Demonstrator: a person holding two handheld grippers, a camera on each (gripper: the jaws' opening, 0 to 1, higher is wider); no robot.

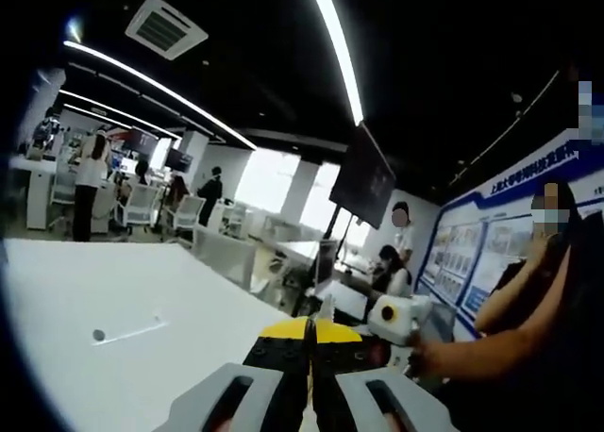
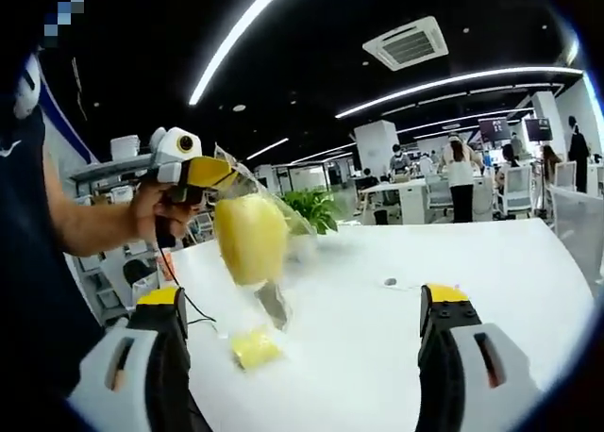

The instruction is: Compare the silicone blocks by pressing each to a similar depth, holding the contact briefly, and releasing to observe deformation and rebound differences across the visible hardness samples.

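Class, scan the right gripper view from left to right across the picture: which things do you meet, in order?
The person's hand gripping the other tongs → large pale yellow silicone block hanging in a clear plastic bag → green leafy plant → small dark spot on the white table → this view's own right jaw.

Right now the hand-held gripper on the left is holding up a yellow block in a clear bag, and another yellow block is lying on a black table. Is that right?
Not quite. The table is white, not black; the right gripper view shows it. The rest holds: the left hand-held gripper holds up a yellow block in a clear bag, and another yellow block lies on the table.
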